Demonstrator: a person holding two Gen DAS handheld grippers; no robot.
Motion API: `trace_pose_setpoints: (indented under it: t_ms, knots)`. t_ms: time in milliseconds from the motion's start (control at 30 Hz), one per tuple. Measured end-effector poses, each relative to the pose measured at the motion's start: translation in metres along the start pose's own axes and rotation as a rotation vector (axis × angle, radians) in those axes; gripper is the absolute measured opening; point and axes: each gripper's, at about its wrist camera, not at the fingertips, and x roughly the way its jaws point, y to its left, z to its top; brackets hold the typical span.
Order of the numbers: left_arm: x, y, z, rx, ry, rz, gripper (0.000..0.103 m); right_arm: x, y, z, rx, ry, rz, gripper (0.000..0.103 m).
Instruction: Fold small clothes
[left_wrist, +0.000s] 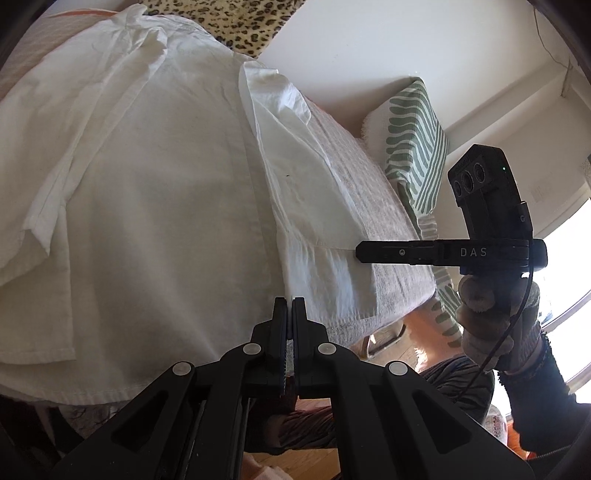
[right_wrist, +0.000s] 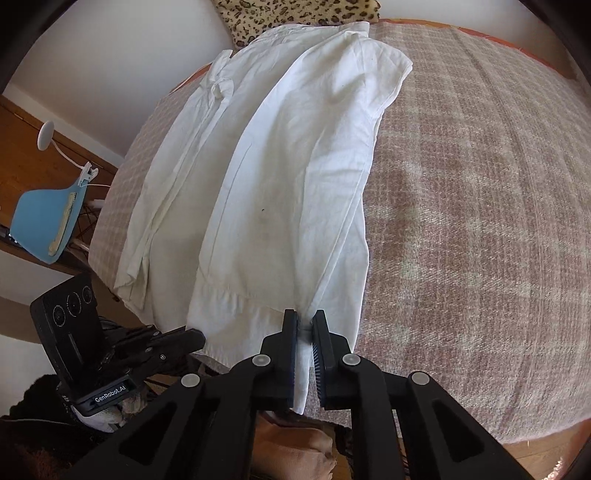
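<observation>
White cotton shirt (right_wrist: 280, 177) lies partly folded on a pinkish woven plaid blanket (right_wrist: 480, 221). Right gripper (right_wrist: 305, 321) pinches its hem; left gripper (left_wrist: 289, 306) is closed, its catch hidden. Only the left view shows the green-striped cushion (left_wrist: 417, 147); only the right shows the blue chair (right_wrist: 44, 218).

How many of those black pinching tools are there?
2. The right tool pinches the white shirt at its near hem; the left tool is shut at the hem beside it.
</observation>
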Motion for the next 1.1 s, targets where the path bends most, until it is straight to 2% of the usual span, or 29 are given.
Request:
trace_pose_setpoints:
  t_ms: [67,200,267,333,433,500,567,633,800,867,1033,1100]
  knots:
    - [-0.012,-0.001,0.002,0.039,-0.023,0.027,0.003,-0.007,-0.002,0.004,-0.019,-0.019,0.004,0.018]
    - [-0.036,-0.008,0.011,0.103,-0.09,0.086,0.003,-0.047,-0.011,0.025,-0.023,-0.163,0.062,0.033]
    - [-0.041,-0.015,0.017,0.138,-0.128,0.09,0.003,-0.063,-0.014,0.041,-0.041,-0.256,0.056,0.033]
    - [-0.035,-0.025,0.023,0.176,-0.131,0.067,0.004,-0.067,-0.014,0.063,-0.062,-0.324,0.016,0.033]
    - [-0.015,-0.036,0.031,0.19,-0.129,0.036,0.006,-0.058,-0.018,0.102,-0.094,-0.383,-0.002,0.032]
    - [-0.003,-0.036,0.038,0.212,-0.117,0.043,0.006,-0.042,-0.019,0.13,-0.116,-0.402,-0.06,0.032]
    - [0.007,-0.029,0.043,0.203,-0.108,0.067,0.006,-0.025,-0.021,0.156,-0.107,-0.399,-0.045,0.032]
    - [0.014,-0.019,0.047,0.216,-0.092,0.125,0.006,-0.008,-0.025,0.176,-0.103,-0.386,-0.034,0.032]
    - [0.014,0.012,0.051,0.15,-0.069,0.234,0.006,0.038,-0.023,0.211,-0.145,-0.309,-0.092,0.033]
    - [0.013,0.022,0.053,0.132,-0.066,0.247,0.006,0.052,-0.018,0.222,-0.173,-0.286,-0.122,0.033]
    - [-0.002,0.019,0.05,0.153,-0.092,0.263,0.006,0.081,0.001,0.232,-0.267,-0.23,-0.264,0.038]
    - [-0.013,0.015,0.051,0.161,-0.125,0.246,0.006,0.074,0.002,0.23,-0.284,-0.237,-0.255,0.038]
